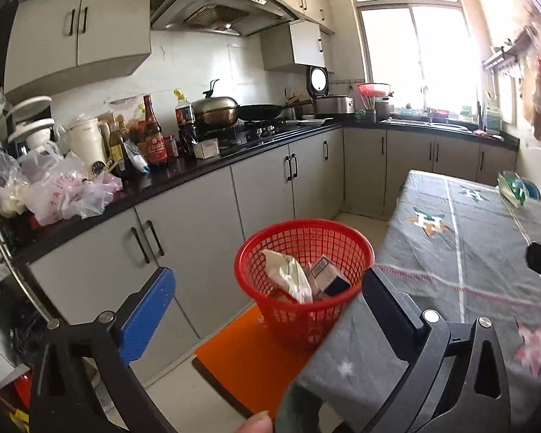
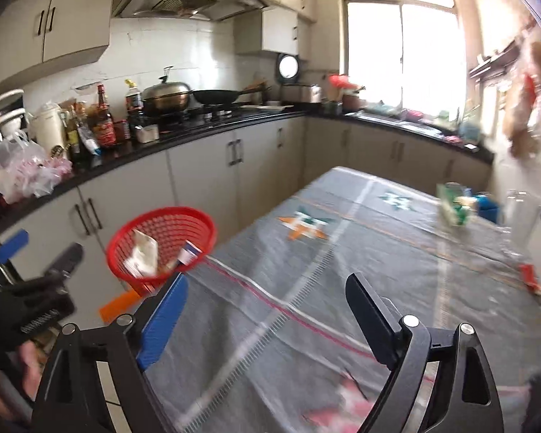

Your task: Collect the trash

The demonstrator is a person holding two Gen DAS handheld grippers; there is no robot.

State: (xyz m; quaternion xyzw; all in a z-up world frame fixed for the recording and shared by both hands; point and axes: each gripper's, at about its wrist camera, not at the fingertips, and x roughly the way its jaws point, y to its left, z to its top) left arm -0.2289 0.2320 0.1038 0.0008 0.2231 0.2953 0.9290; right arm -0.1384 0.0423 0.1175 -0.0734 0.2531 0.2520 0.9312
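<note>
A: What's hard to see?

B: The right wrist view is smeared; the green packet (image 2: pixel 452 204) on the table (image 2: pixel 360 252) at two o'clock is unreadable. The red basket's (image 1: pixel 304 278) base sits behind the table corner.

A: And the rubbish?

B: A crumpled pale wrapper (image 1: pixel 288 276) and small cartons (image 1: pixel 328 276) lie inside the basket, which stands on an orange stool (image 1: pixel 249 357) at the centre of the left view, ten o'clock in the right.

A: The claws?

B: Left gripper (image 1: pixel 267 306) and right gripper (image 2: pixel 267 317) both gape wide, empty.
</note>
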